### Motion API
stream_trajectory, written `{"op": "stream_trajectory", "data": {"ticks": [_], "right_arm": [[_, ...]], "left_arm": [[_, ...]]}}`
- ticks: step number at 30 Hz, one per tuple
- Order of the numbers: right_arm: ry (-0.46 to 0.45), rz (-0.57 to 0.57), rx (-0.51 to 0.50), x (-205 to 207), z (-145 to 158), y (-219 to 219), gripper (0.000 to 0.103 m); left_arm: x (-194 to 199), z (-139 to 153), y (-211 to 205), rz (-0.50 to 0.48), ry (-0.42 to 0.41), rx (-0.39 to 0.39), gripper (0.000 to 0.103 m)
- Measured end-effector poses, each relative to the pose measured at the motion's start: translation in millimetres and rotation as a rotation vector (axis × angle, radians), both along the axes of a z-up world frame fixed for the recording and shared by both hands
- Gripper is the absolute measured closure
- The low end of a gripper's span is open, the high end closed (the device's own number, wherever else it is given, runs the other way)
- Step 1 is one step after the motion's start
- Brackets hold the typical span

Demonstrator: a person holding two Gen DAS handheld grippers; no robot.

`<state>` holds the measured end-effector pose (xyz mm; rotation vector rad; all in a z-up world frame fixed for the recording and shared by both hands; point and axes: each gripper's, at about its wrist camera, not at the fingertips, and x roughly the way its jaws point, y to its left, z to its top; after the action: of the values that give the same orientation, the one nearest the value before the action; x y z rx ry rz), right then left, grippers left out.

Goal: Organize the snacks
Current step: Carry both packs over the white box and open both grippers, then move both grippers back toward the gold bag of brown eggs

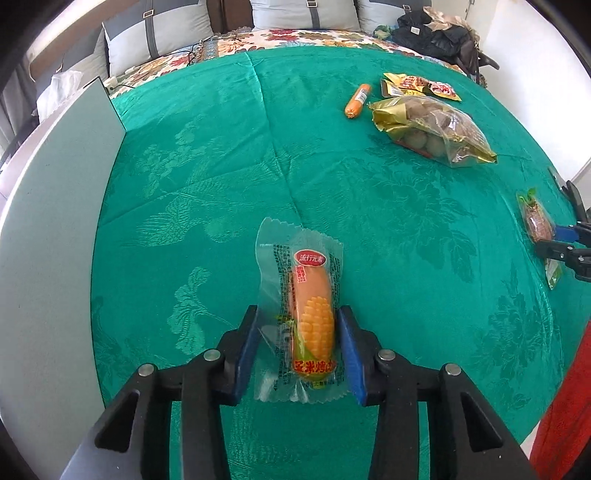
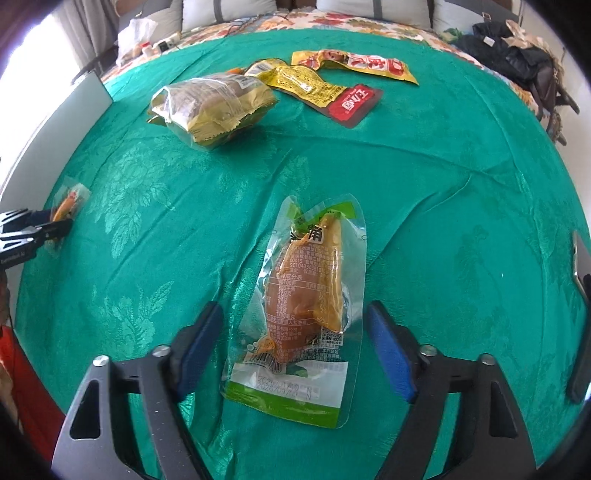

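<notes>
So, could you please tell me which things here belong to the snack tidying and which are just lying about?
Part of the job:
- corn sausage packet, pinched in the left tool
- chicken packet, between the open right tool
- orange sausage
- gold bag
- yellow packets

Just lying about:
- cushions
- dark clothes
- grey board
</notes>
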<state>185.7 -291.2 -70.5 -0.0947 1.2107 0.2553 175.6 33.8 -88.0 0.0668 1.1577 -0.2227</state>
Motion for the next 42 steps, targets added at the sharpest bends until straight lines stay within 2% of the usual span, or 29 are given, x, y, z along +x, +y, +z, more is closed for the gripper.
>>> {"op": "stream_trajectory", "data": {"ticks": [3, 5, 6, 9, 11, 13, 15, 17, 20, 24, 27, 30, 32, 33, 35, 36, 37, 39, 42], "right_arm": [[0.027, -0.04, 0.094, -4, 10, -12, 0.051], [0.02, -0.058, 0.197, -13, 19, -20, 0.051], [0.017, -0.058, 0.22, -17, 21, -20, 0.051], [0.02, -0.058, 0.197, -27, 20, -16, 0.052], [0.02, -0.081, 0.265, -30, 21, -18, 0.052], [0.014, -0.118, 0.335, -32, 23, -20, 0.052], [0.025, -0.13, 0.33, -29, 23, -14, 0.052], [0.026, -0.113, 0.341, -28, 28, -3, 0.052], [0.009, -0.076, 0.416, -25, 49, 24, 0.052], [-0.021, 0.037, 0.54, -17, 95, 94, 0.052], [-0.043, 0.172, 0.629, -15, 134, 170, 0.052], [-0.046, 0.315, 0.688, -18, 164, 254, 0.052], [-0.04, 0.395, 0.701, -23, 174, 307, 0.052], [-0.039, 0.423, 0.704, -26, 176, 332, 0.048], [-0.045, 0.459, 0.706, -30, 176, 372, 0.037], [-0.032, 0.475, 0.694, -30, 173, 387, 0.03], [-0.021, 0.486, 0.676, -32, 168, 397, 0.03], [-0.032, 0.487, 0.644, -33, 162, 393, 0.03], [-0.083, 0.455, 0.567, -31, 141, 346, 0.027]], "left_arm": [[-14, 3, 15, 0.064, 0.005, -0.138, 0.072], [-27, 3, 25, 0.106, -0.001, -0.213, 0.072], [-33, 2, 29, 0.124, -0.002, -0.242, 0.073], [-50, 4, 38, 0.158, -0.015, -0.304, 0.073], [-59, 11, 42, 0.174, -0.03, -0.359, 0.073], [-67, 21, 46, 0.187, -0.048, -0.403, 0.073], [-72, 36, 50, 0.192, -0.07, -0.449, 0.073], [-78, 54, 57, 0.194, -0.101, -0.488, 0.073], [-87, 86, 78, 0.202, -0.156, -0.519, 0.073], [-98, 126, 132, 0.262, -0.23, -0.506, 0.072], [-111, 143, 190, 0.361, -0.262, -0.447, 0.072], [-128, 144, 250, 0.492, -0.262, -0.353, 0.072], [-142, 137, 283, 0.563, -0.254, -0.282, 0.068], [-149, 130, 296, 0.596, -0.242, -0.233, 0.067], [-160, 114, 318, 0.676, -0.192, -0.159, 0.05], [-166, 104, 327, 0.716, -0.165, -0.153, 0.034], [-174, 95, 332, 0.75, -0.146, -0.161, 0.03], [-189, 84, 336, 0.785, -0.128, -0.19, 0.03], [-197, 86, 327, 0.768, -0.164, -0.205, 0.03]]}}
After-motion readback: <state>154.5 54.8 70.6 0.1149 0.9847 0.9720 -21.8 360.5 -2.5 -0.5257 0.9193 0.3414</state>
